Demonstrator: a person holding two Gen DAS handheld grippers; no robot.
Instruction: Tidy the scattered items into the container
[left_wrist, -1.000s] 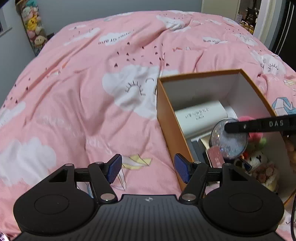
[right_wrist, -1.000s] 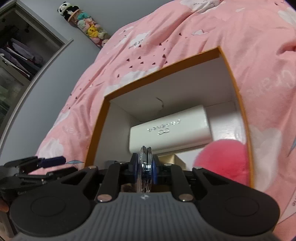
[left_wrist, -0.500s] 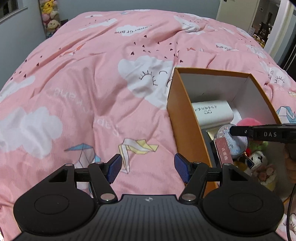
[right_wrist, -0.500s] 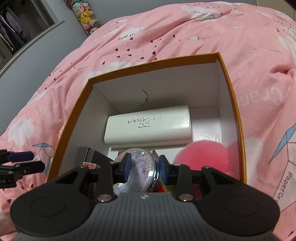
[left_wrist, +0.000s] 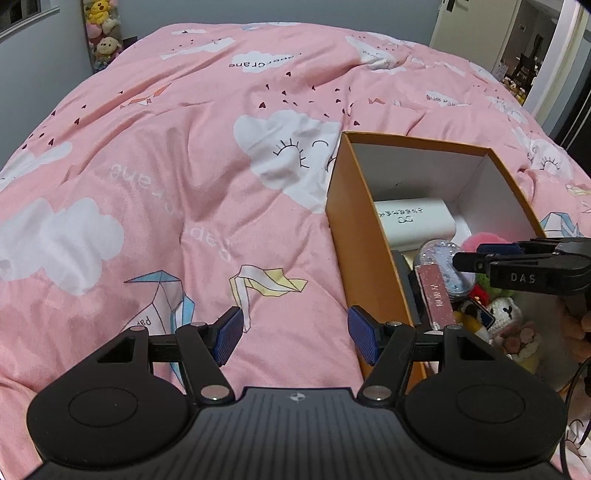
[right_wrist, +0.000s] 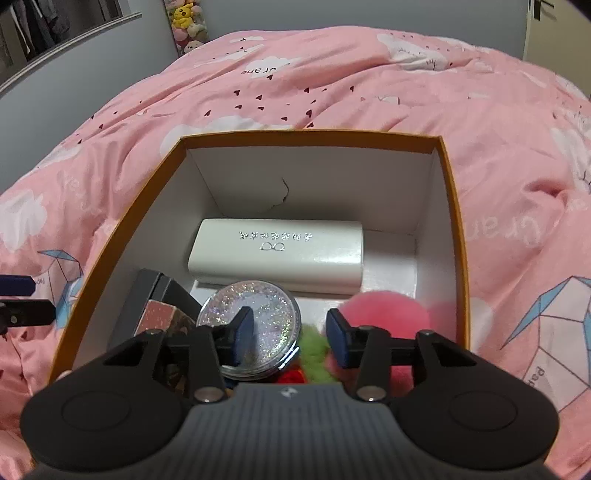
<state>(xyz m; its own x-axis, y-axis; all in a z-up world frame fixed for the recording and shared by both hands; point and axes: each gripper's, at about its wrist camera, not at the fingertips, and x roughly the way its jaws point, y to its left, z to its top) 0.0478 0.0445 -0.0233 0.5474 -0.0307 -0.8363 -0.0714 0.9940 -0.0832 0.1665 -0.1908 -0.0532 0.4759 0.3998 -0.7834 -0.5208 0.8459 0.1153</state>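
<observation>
An orange cardboard box (right_wrist: 314, 133) with white inside walls sits on the pink duvet. In it lie a white case (right_wrist: 277, 254), a round glitter compact (right_wrist: 266, 306), a pink pompom (right_wrist: 384, 310), a pink glitter carton (right_wrist: 159, 317) and small plush toys (left_wrist: 506, 314). My right gripper (right_wrist: 290, 336) hangs over the box's near end, its jaws opening; the compact lies below its left finger and no pad presses on it. My left gripper (left_wrist: 295, 332) stands open and holds nothing above the duvet, just left of the box (left_wrist: 340, 206).
The pink cloud-print duvet (left_wrist: 184, 166) covers the whole bed around the box. Stuffed toys (left_wrist: 101, 40) hang at the far wall, and a doorway (left_wrist: 532, 48) shows at the far right. A hand (left_wrist: 580, 332) grips the right tool's handle.
The right jaws, shut on the upright compact a second ago, have spread; the compact now lies flat in the box. The right view has rolled level. The left gripper drifted slightly.
</observation>
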